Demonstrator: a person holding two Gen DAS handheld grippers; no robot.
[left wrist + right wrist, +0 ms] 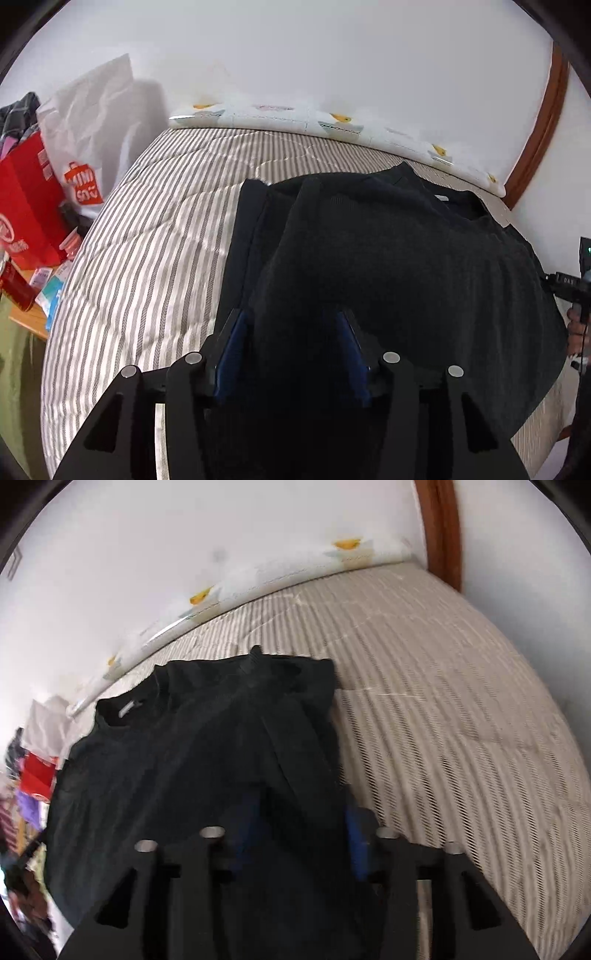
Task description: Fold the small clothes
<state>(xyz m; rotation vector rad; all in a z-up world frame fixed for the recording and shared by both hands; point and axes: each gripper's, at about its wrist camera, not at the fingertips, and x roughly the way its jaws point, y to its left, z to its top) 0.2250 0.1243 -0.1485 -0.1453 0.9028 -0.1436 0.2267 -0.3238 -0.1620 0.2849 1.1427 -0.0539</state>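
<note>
Two grippers hung over a black top (388,251) spread on a striped bed (147,236), its sleeves already turned in and its collar toward the wall. The left gripper (291,321) had its jaws partly apart above the cloth with nothing pinched, while the right gripper (299,812) stood narrower over a fold, blur hiding whether it gripped. Soft, light and limp, the top would likely sag unless taken by both hem corners, nearest the grippers, for the next fold.

Both wrist cameras angle steeply down, close over the same black knit garment (388,258) (192,760) on striped quilted bedding (147,240) (443,701).
</note>
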